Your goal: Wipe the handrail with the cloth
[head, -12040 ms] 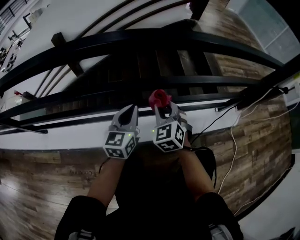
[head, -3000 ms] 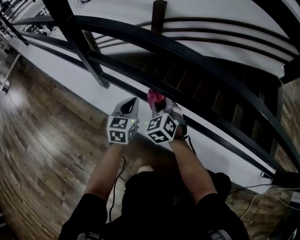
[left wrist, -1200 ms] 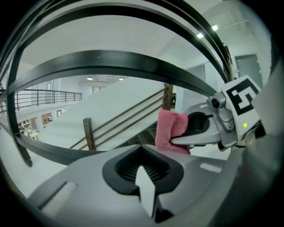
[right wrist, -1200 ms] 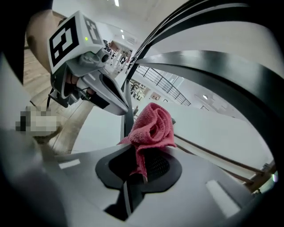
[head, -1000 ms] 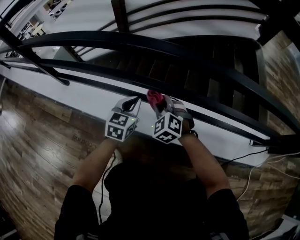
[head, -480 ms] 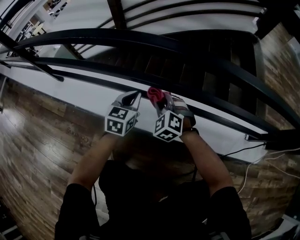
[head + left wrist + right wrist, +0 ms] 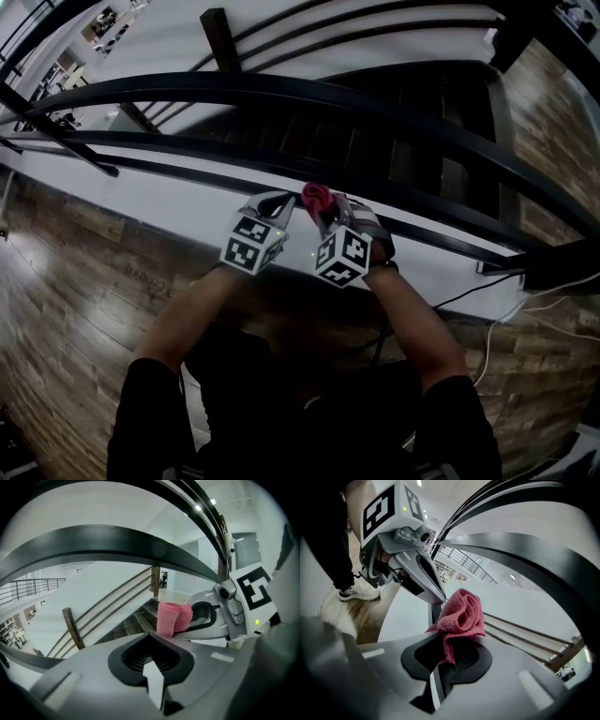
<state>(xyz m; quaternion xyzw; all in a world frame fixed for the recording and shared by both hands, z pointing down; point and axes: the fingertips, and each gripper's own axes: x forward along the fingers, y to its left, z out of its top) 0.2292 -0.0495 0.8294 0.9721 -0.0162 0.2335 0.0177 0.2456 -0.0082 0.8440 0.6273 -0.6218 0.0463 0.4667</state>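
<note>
The black handrail curves across the head view above both grippers. My right gripper is shut on a bunched pink cloth, which sticks out past its tips. In the right gripper view the cloth sits a little below the handrail, with a gap between them. My left gripper hangs close beside it on the left, shut and holding nothing. From the left gripper view, the cloth shows in the right gripper's fingers, under the dark handrail.
Dark stair treads descend beyond the rail. A white ledge and a thinner lower rail run under the grippers. A wooden post stands at the back. Cables lie on the wood floor at the right.
Both grippers stay side by side under the handrail, the cloth still in the right one. The left gripper has leaned closer to the right one. The view has swung a little.
</note>
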